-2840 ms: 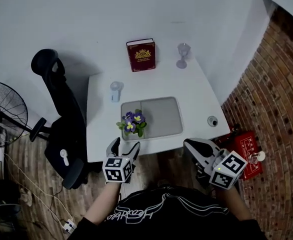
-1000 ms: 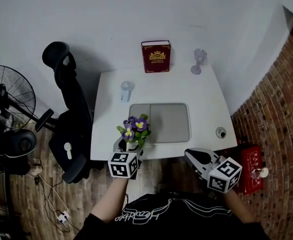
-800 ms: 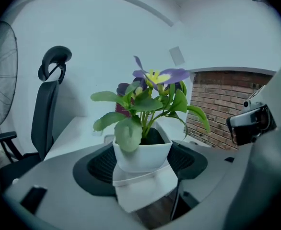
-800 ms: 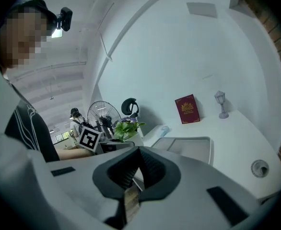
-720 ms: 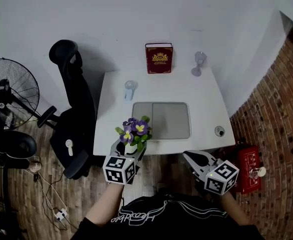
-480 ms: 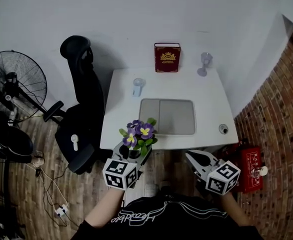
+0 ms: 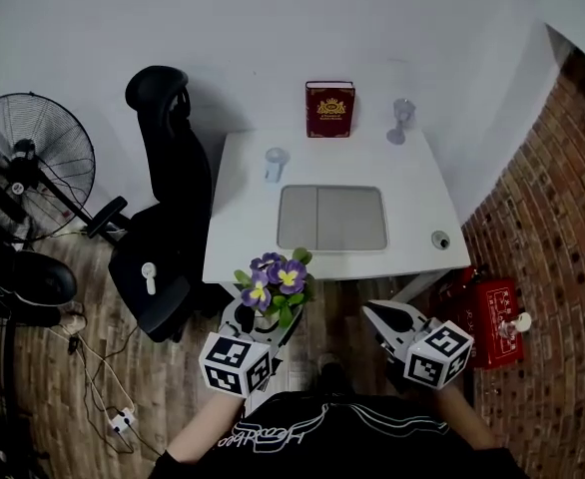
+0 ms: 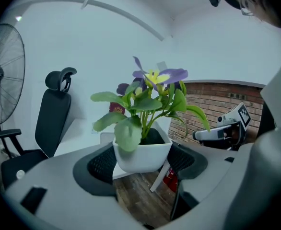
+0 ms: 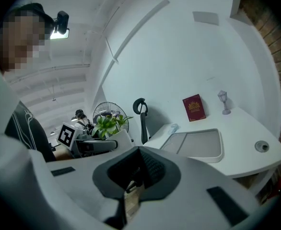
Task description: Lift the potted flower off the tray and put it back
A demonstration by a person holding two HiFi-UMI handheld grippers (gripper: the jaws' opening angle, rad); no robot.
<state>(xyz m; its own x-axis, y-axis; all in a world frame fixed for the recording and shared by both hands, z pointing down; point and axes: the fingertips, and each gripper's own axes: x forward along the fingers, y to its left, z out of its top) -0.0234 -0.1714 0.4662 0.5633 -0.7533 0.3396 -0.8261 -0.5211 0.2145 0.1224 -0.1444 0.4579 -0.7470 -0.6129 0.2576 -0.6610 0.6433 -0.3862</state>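
Spanning the middle of the tabletop (image 7: 243, 238), the grey tray (image 7: 332, 219) lies bare. The potted flower (image 8: 143, 152) hangs beyond the near edge, over the floor (image 7: 103, 367), its white pot clamped between the jaws of the left gripper (image 8: 141, 163). The pot looks smooth and tapered, so a slack squeeze could drop it; brought back low, its base could catch the near edge or the tray's rim. The right gripper (image 9: 139, 169) hovers alongside, jaws together on nothing. An office chair (image 7: 168, 218) stands off the left edge; a red book (image 7: 329, 110) and a glass (image 7: 402, 120) at the far edge seem out of the path.
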